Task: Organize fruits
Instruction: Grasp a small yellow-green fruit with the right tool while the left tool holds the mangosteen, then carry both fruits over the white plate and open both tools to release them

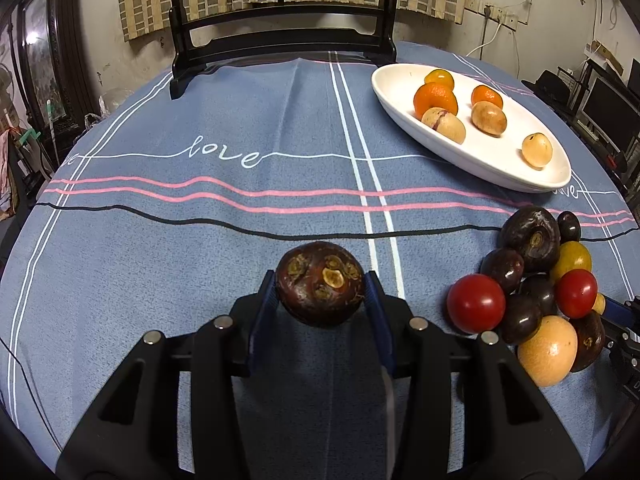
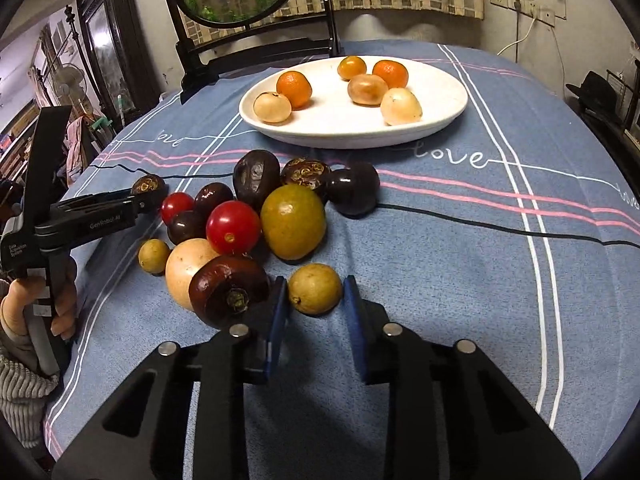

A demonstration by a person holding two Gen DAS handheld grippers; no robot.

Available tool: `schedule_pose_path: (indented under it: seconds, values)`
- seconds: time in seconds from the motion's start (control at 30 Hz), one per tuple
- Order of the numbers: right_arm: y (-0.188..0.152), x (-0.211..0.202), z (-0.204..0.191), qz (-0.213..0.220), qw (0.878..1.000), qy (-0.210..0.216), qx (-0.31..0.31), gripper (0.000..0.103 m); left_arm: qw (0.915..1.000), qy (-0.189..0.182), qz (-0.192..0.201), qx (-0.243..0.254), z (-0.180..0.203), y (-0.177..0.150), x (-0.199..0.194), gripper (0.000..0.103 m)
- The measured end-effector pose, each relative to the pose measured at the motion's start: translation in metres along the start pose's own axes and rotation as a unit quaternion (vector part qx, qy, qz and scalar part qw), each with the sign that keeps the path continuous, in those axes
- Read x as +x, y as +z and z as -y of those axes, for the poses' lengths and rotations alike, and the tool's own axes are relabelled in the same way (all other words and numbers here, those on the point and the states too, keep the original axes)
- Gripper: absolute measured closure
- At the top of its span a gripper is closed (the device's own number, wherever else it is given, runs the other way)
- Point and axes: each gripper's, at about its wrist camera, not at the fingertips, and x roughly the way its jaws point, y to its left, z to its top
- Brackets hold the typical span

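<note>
Left wrist view: the left gripper has a dark chestnut pinched between its blue fingers, lifted off the cloth. Right of it sits the fruit pile, and beyond, the white dish (oranges and pale fruits inside).

Right wrist view: the right gripper stands part open around a small yellow fruit at the pile's near edge; contact unclear. The left gripper holds its chestnut left of the pile.
</note>
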Motion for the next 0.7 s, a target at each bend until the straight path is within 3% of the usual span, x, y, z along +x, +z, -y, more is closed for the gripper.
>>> schedule_pose_path:
  seconds: [0.2, 0.4, 0.53, 0.7]
  values:
    - [-0.002, -0.010, 0.003, 0.017, 1.000, 0.008, 0.011, 0.076, 0.9998, -0.005, 0.016, 0.005, 0.004, -0.003, -0.009, 0.059]
    - [-0.004, -0.038, 0.022, 0.064, 0.996, 0.010, 0.055, 0.076, 0.9973, -0.024, 0.056, 0.040, 0.028, -0.004, -0.041, 0.059]
    - [0.015, -0.063, 0.038, 0.101, 0.992, 0.015, 0.077, 0.076, 0.9942, -0.049, 0.079, 0.054, 0.048, 0.022, -0.061, 0.059]
    - [0.072, -0.091, 0.049, 0.153, 0.985, 0.001, 0.080, 0.075, 0.9904, -0.069, 0.103, 0.061, 0.081, 0.072, -0.063, 0.059]
